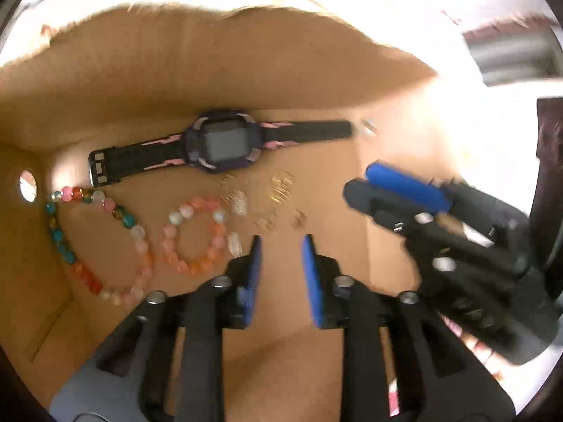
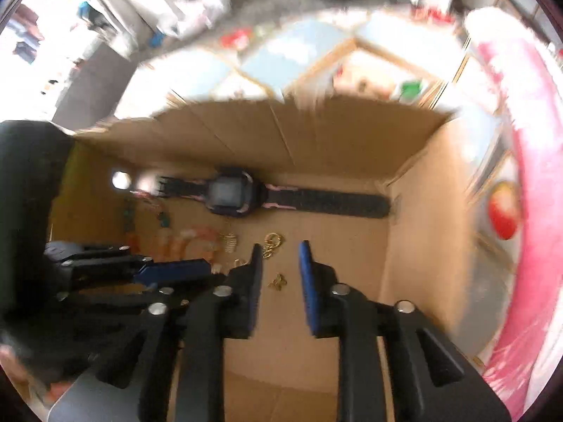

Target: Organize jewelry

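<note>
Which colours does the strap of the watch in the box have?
The watch strap is black with pink zigzag markings near the case. The left wrist view shows it best.

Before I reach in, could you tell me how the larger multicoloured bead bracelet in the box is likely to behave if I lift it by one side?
The bead bracelet lies in a loose, uneven loop, so it will probably sag and dangle. Its round, glossy beads may slip between the pads. Pushed, it would likely deform rather than slide whole across the cardboard box.

In the brown cardboard box (image 1: 116, 81): black-and-pink strapped digital watch (image 1: 225, 146) along far wall, two round beaded bracelets (image 1: 193, 239) nearer, at left.
</note>
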